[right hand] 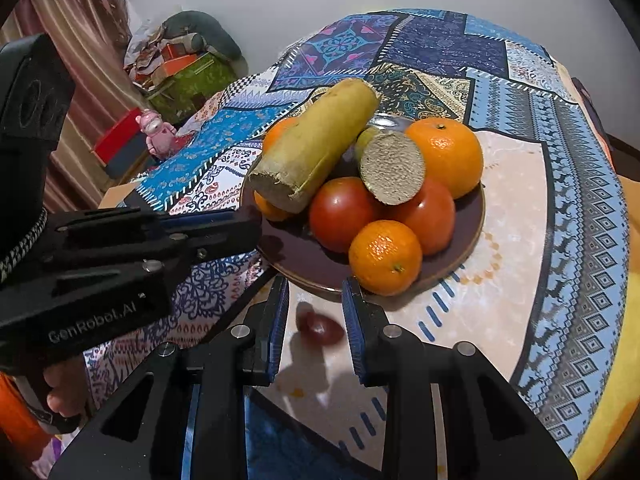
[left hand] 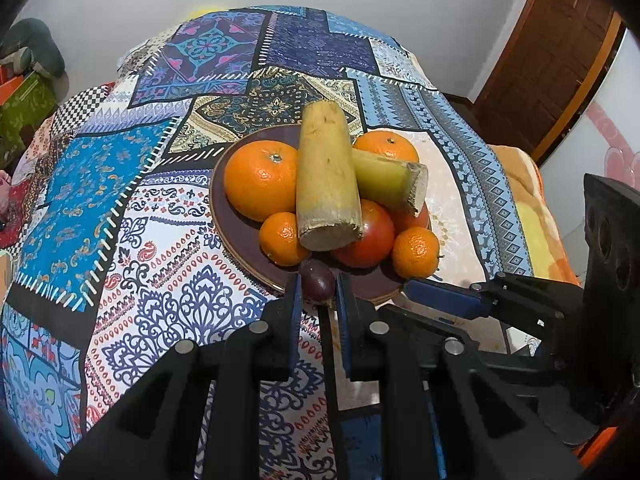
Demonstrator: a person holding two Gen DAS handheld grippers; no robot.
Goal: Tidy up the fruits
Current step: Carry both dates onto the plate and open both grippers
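A dark brown plate (left hand: 240,236) holds several oranges, two tomatoes and two sugarcane pieces (left hand: 326,180). My left gripper (left hand: 318,284) is shut on a purple grape (left hand: 317,280) and holds it over the plate's near rim. In the right wrist view the plate (right hand: 460,252) sits ahead, with a small orange (right hand: 385,257) at its front. A second purple grape (right hand: 320,328) lies on the tablecloth between the fingers of my right gripper (right hand: 316,296), which is open above it. The left gripper body (right hand: 160,240) crosses that view at the left.
The table wears a patterned blue patchwork cloth (left hand: 120,200). The right gripper (left hand: 448,298) reaches in from the right in the left wrist view. Boxes and clutter (right hand: 180,68) stand beyond the table, with a pink toy (right hand: 154,134) at its far edge.
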